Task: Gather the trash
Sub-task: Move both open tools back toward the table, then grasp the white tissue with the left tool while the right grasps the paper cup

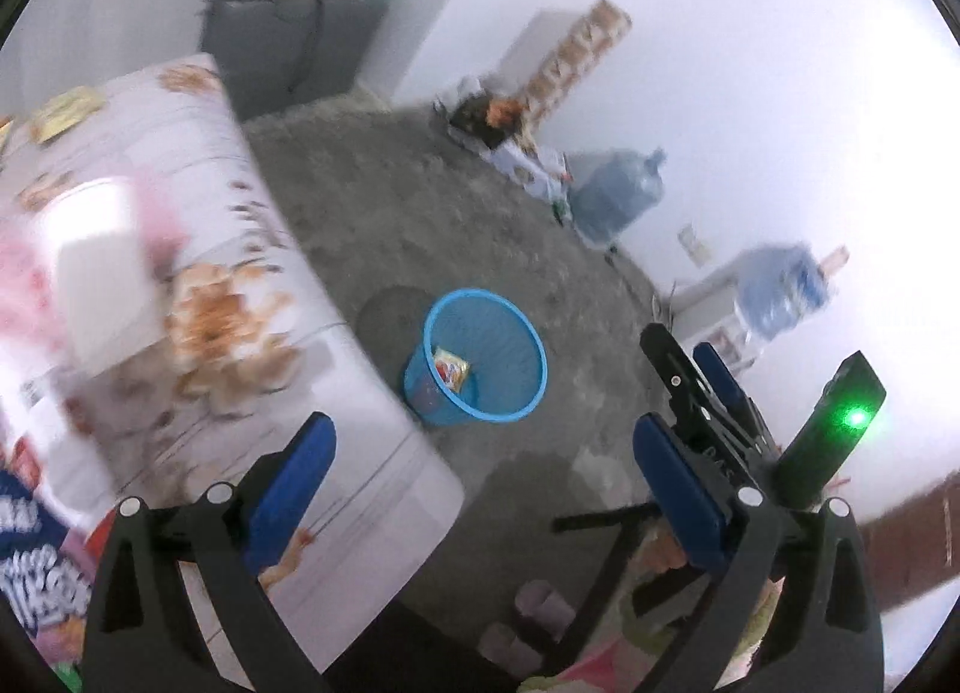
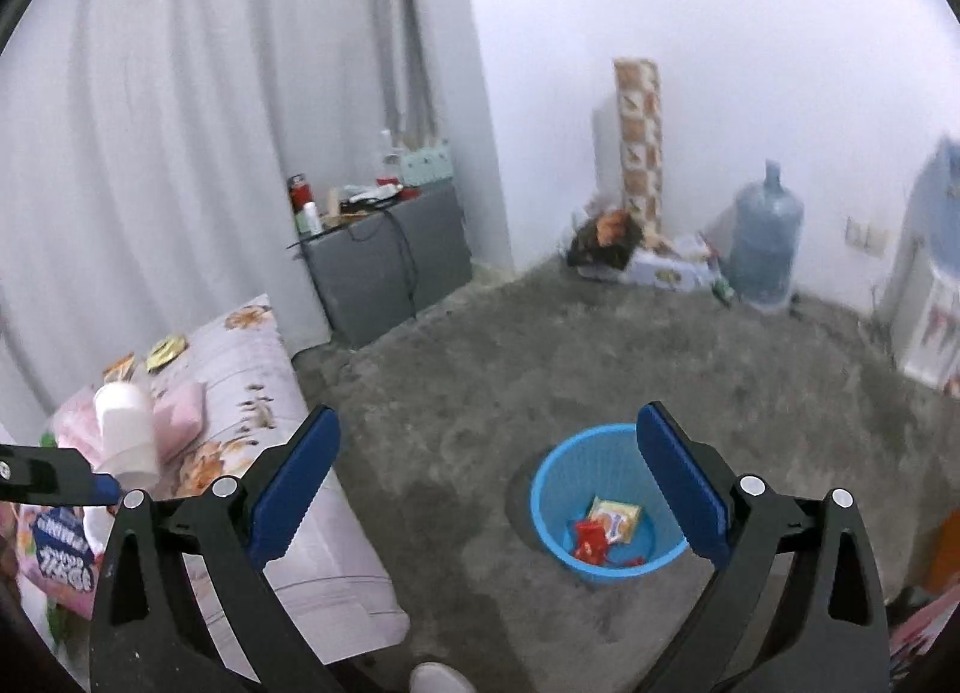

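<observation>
Left tool (image 1: 485, 483): standing with its blue pads spread wide and nothing between them, hanging over the edge of the bed and the carpet.
Right tool (image 2: 487, 489): likewise gaping wide and carrying nothing, pointing down toward the carpet; in the left wrist view it is showing at the right edge (image 1: 699, 393), a green light glowing on its body.
Blue mesh bin (image 2: 555, 498): standing upright on the grey carpet (image 2: 540, 345), just beside the bed; in the right wrist view it is sitting partly behind the right pad.
Trash in the bin: a yellow snack packet (image 2: 615, 519) and a red wrapper (image 2: 588, 540) are lying at the bottom, touching each other.
Bed (image 2: 336, 549): wearing a pale floral cover and lying along the left of both views.
Trash on the bed: a white paper cup (image 2: 126, 432) is lying on its side against a pink pack (image 2: 180, 417); two small flat wrappers (image 2: 165, 351) are resting farther back near the head end; a blue-printed snack bag (image 2: 57, 549) is lying at the near corner, close to the left tool's finger.
Grey cabinet (image 2: 390, 261): standing against the curtain, bottles and small items crowding its top.
Water jug (image 2: 765, 237): standing by the far wall, next to a heap of boxes and bags (image 2: 630, 249).
Person: a shoe tip (image 2: 438, 678) is peeking in at the bottom edge of the right wrist view.
</observation>
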`<move>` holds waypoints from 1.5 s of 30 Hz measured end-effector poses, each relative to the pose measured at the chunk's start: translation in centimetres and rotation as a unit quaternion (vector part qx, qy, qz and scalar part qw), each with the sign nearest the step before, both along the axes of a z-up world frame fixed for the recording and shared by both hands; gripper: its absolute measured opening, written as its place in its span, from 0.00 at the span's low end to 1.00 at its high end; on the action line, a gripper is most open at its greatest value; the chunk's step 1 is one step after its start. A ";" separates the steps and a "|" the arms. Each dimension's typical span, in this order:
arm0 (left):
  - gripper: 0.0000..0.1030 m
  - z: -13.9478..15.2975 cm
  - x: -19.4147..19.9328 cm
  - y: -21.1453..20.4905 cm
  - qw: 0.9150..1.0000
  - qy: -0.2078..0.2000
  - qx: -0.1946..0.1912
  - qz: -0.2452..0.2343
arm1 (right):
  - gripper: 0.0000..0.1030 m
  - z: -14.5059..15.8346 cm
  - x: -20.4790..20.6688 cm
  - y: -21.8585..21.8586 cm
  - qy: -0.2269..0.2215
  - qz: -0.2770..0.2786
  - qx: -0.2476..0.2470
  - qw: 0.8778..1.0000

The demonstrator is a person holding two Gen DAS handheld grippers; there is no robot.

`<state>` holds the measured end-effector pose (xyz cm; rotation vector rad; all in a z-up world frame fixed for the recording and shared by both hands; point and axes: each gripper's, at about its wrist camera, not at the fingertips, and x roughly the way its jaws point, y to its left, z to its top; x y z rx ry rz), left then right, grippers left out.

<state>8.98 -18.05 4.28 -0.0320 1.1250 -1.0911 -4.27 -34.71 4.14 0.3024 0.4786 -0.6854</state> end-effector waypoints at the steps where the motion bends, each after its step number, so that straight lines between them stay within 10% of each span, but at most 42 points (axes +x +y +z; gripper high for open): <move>1: 0.94 0.2 0.1 1.5 1.000 -0.005 -0.009 0.013 | 0.92 0.3 0.3 0.6 0.002 0.006 -0.010 1.000; 12: 0.94 2.0 1.9 12.2 0.993 -0.043 -0.053 0.101 | 0.92 1.8 2.7 5.6 0.025 0.077 -0.060 0.995; 28: 0.94 0.6 6.2 26.4 0.957 -0.044 -0.139 0.253 | 0.92 0.5 6.5 8.1 -0.033 0.200 0.044 0.978; 36: 0.94 0.7 7.7 28.5 0.949 -0.039 -0.189 0.250 | 0.92 -0.2 9.7 8.8 -0.029 0.268 0.107 0.957; 45: 0.94 1.1 13.6 27.6 0.954 -0.032 -0.138 0.263 | 0.88 -0.7 13.6 9.3 -0.017 0.320 0.160 0.934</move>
